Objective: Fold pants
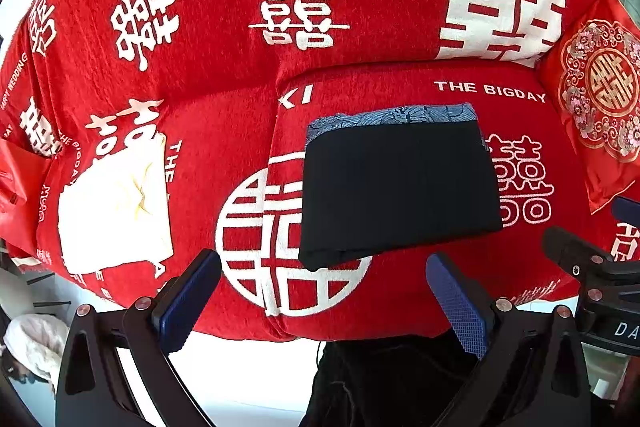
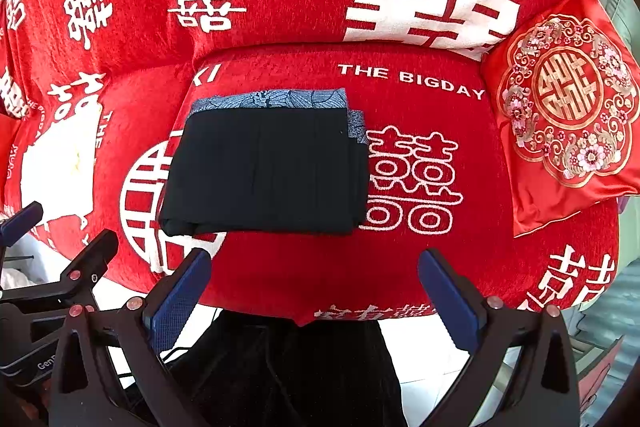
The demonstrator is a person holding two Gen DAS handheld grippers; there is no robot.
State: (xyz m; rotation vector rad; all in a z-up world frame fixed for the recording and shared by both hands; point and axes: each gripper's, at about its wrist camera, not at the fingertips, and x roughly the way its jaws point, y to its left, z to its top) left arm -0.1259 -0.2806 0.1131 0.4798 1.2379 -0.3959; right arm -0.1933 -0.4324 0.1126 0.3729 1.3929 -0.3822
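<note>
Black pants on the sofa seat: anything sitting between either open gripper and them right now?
Nothing visible. The folded black pants lie on a blue patterned garment on the red sofa seat. Only bare seat cover shows between them and the open left gripper and open right gripper.

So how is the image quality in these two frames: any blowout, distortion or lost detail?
Left wrist: strong fisheye bowing, the white cloth blown out, the black pants near featureless. Right wrist: same bowing, pants show faint creases; sharp focus, dark corners in both.
</note>
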